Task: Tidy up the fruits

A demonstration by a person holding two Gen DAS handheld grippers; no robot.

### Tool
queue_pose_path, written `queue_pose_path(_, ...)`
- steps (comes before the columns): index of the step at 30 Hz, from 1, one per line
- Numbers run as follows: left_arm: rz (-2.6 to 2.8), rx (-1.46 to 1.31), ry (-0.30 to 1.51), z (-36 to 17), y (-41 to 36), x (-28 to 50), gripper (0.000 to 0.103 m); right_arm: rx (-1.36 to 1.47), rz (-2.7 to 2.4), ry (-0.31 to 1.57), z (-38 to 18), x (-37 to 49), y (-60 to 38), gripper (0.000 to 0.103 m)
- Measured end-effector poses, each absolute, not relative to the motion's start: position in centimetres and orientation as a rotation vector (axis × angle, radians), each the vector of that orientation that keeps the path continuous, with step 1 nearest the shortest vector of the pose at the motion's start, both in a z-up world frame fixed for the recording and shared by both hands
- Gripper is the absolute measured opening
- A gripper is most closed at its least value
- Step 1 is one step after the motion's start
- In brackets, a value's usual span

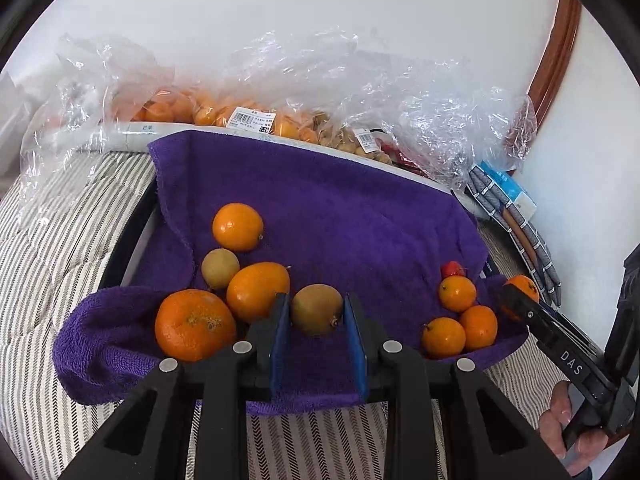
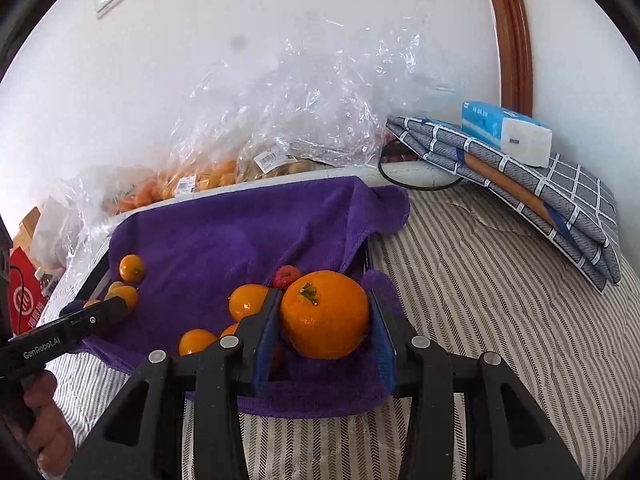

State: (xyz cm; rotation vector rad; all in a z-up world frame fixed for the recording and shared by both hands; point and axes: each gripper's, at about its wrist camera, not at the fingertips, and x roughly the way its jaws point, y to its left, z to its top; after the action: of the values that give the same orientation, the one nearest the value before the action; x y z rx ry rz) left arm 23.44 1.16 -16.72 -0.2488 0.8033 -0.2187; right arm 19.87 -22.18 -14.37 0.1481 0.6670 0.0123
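On the purple towel (image 1: 320,208), which is draped over a dark tray sitting on a striped bed (image 2: 480,280), the fruit is split into two loose bunches. Left claw (image 1: 316,316) is clamped on a brownish-green round fruit (image 1: 316,309), blue pads touching both sides. Just left of it sit a big mandarin (image 1: 195,324), two smooth oranges (image 1: 257,291) and a smaller tan fruit (image 1: 219,268). Over on the right of the towel there's a cluster of small oranges (image 1: 457,293) with a little red fruit (image 1: 452,269) behind them. Right claw (image 2: 325,316) is gripping a large mandarin (image 2: 325,314), stem side up, at the near right corner of the towel.

Readable stuff: "DAS" on the right claw's arm in the left view, "GenRobot.AI" on the left claw's arm in the right view. At the far edge, clear plastic bags (image 1: 280,92) hold more oranges and carry white barcode price stickers (image 1: 250,119), print too small to read. Far right, a blue-and-white tissue pack (image 2: 506,132) rests on a folded checked cloth (image 2: 560,200); its writing isn't legible.
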Motion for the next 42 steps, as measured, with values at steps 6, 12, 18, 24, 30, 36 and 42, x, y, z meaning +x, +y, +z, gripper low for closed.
queue_pose_path(6,-0.206,-0.231,0.798,-16.7,0.9,23.4,0.026,0.108,0.024,0.681,-14.8,19.8,-21.4,0.043)
queue_pose_path(12,-0.194,-0.234,0.797,-16.8,0.9,23.4,0.026,0.118,0.035,0.694,-15.0,20.0,-21.5,0.043)
queue_pose_path(18,-0.179,-0.225,0.772,-16.7,0.9,22.9,0.026,0.089,0.037,0.68,-14.7,19.6,-21.2,0.045)
queue_pose_path(24,-0.148,-0.201,0.699,-15.7,1.3,21.4,0.045,0.076,0.028,0.636,-13.9,18.6,-21.1,0.06)
queue_pose_path(30,-0.061,-0.17,0.743,-14.5,2.0,19.4,0.048,0.128,0.022,0.663,-11.8,16.5,-21.0,0.062)
queue_pose_path(36,-0.007,-0.112,0.716,-10.6,2.3,14.0,0.059,0.108,-0.03,0.693,-8.4,11.5,-19.9,0.062)
queue_pose_path(42,0.002,-0.093,0.654,-5.9,2.3,8.1,0.082,0.112,-0.07,0.683,-5.0,4.6,-19.5,0.062)
